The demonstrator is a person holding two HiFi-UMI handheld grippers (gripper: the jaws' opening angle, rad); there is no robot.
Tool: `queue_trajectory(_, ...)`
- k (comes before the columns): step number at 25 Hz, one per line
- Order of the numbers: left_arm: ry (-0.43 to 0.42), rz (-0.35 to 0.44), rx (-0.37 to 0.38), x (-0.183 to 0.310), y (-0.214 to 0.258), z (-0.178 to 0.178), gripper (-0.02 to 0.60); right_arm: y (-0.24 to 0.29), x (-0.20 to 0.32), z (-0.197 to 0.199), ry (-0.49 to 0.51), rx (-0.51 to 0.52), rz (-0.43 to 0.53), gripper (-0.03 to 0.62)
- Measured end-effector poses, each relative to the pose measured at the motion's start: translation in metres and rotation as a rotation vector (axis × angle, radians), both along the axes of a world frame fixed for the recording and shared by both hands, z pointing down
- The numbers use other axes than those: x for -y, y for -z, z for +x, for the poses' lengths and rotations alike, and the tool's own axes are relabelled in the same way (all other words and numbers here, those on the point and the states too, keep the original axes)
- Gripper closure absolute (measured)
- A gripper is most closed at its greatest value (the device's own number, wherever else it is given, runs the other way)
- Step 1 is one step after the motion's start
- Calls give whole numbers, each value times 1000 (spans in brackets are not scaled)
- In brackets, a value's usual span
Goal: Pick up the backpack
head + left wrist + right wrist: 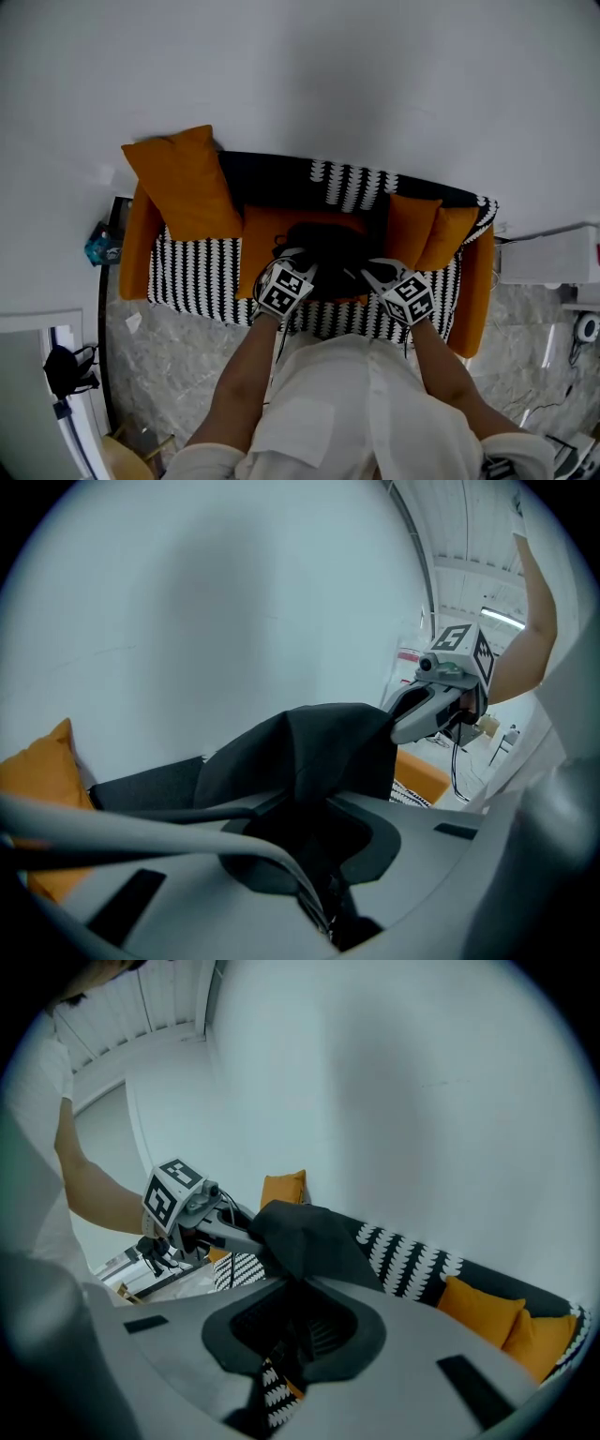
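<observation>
A black backpack (pixel 330 251) lies in the middle of a sofa (pixel 192 272) with a black-and-white patterned cover and orange cushions. My left gripper (pixel 300 258) grips its left side and my right gripper (pixel 368 269) its right side. In the left gripper view, the black fabric (pixel 309 752) runs down into my left gripper (pixel 321 860), whose jaws are pinched on it. In the right gripper view, the backpack's cloth (pixel 302 1230) is drawn up in a fold, and my right gripper (pixel 295 1324) is shut on it. Each gripper shows in the other's view, at the fabric's far end.
A large orange cushion (pixel 183 183) leans at the sofa's left end, two smaller ones (pixel 427 230) at the right. A white wall stands behind the sofa. A white cabinet (pixel 553 255) is at the right, and a marble floor (pixel 159 366) lies in front.
</observation>
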State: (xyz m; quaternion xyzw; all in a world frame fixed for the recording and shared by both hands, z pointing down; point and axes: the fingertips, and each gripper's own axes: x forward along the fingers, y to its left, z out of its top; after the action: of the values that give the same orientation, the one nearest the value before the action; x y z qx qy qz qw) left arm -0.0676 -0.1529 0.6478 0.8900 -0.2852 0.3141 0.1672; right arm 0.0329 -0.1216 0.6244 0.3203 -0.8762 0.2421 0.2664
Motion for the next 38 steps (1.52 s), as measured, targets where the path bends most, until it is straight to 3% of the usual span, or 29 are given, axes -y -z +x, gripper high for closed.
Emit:
queue_trajectory(20, 88, 84, -152, -21, 108, 7, 531, 86, 7, 11, -45, 78, 147, 548)
queue_trajectory(38, 95, 326, -294, 21, 250, 31, 531, 231, 50, 36, -134, 229, 488, 548)
